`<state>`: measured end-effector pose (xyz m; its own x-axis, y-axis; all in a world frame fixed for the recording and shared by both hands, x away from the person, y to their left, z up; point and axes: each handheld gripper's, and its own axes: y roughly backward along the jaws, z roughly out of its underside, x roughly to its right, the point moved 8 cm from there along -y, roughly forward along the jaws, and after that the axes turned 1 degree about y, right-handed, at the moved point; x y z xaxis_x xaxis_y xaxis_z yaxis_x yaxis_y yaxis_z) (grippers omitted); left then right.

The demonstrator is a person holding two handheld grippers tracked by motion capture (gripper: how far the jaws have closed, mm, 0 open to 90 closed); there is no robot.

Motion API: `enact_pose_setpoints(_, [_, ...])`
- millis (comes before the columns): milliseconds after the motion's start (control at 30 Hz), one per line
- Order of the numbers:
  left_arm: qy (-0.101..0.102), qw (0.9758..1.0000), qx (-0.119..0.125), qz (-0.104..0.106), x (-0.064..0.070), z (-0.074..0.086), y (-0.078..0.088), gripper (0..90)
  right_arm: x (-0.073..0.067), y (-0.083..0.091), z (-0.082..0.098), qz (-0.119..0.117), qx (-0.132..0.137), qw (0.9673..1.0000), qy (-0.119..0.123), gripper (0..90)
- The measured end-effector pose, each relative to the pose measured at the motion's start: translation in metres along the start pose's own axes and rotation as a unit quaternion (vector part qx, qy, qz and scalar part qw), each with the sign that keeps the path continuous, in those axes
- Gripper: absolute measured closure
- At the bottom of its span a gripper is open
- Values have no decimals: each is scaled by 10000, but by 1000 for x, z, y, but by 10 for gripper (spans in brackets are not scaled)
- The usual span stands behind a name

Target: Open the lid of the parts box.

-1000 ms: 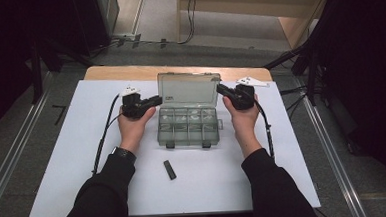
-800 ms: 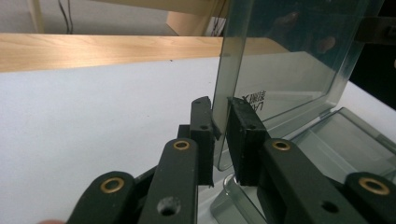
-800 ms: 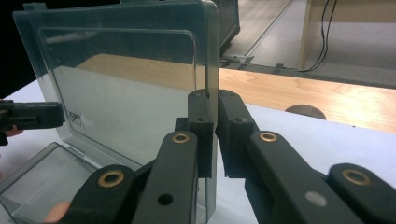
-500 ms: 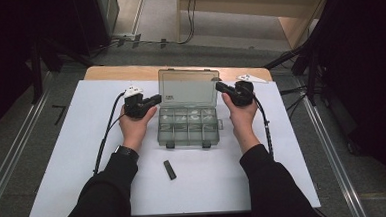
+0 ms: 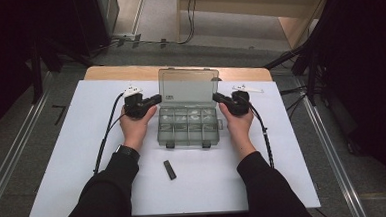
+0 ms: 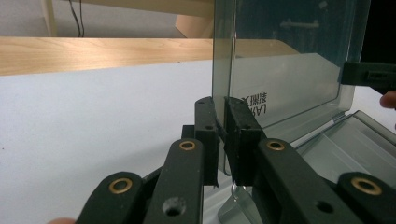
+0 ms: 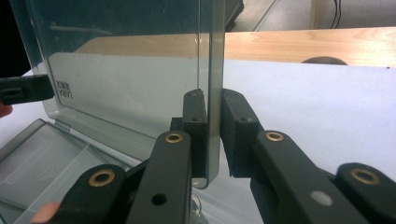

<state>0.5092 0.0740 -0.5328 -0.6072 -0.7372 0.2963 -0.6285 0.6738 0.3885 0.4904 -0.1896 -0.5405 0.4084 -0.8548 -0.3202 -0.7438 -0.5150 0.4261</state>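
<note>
While seemingly upright, one lid (image 5: 188, 83)

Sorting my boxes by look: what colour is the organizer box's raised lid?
Smoky grey, see-through plastic lid, clearest in the right gripper view.

The person wears black long sleeves and a dark watch (image 5: 126, 152) on the left wrist. Each hand-held gripper, left (image 5: 152, 100) and right (image 5: 219, 97), is matte black, with brass-ringed pivots on its linkage arms, a black trailing cable, and what looks like a pale grey plate on top.
</note>
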Motion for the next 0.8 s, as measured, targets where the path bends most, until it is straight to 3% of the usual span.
enact_pose_setpoints(200, [118, 9999, 4, 43, -1, 1, -1, 832, 1, -1, 5, -54, 84, 9997, -208, 793])
enact_pose_setpoints(800, [419, 9991, 25, 53, -3, 2, -5, 824, 3, -3, 9, -102, 12, 9992, -390, 796])
